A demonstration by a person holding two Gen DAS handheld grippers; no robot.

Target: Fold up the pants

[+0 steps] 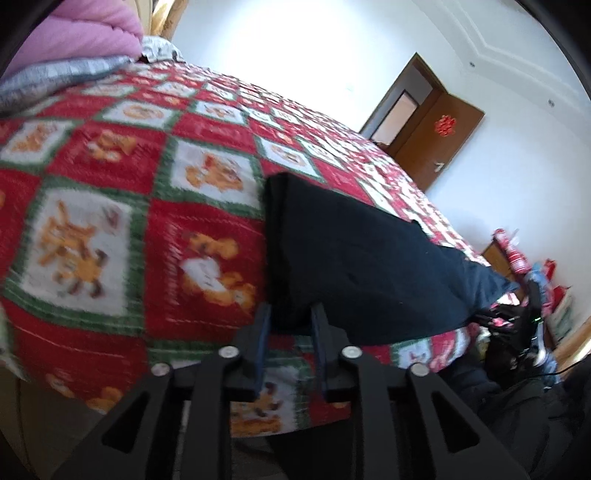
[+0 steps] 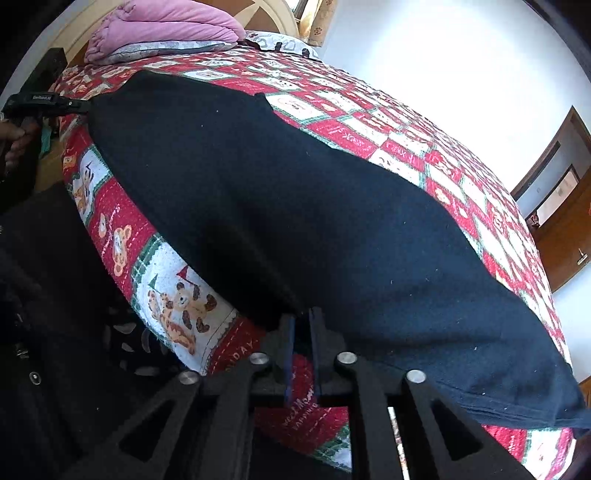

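The black pants lie flat on the red, green and white bear-patterned blanket, stretched along the bed's near edge. My left gripper stands open at one end, its fingers apart with the cloth's edge lying between them. In the right wrist view the pants fill the middle. My right gripper is at their near edge, jaws a narrow gap apart, the pads not pressing the cloth. The left gripper shows at the far end of the pants, held by a hand.
A pink quilt and a patterned pillow sit at the head of the bed. A brown door stands open in the white wall. Coloured items are piled beside the bed's foot. The person's dark clothing is close to the bed edge.
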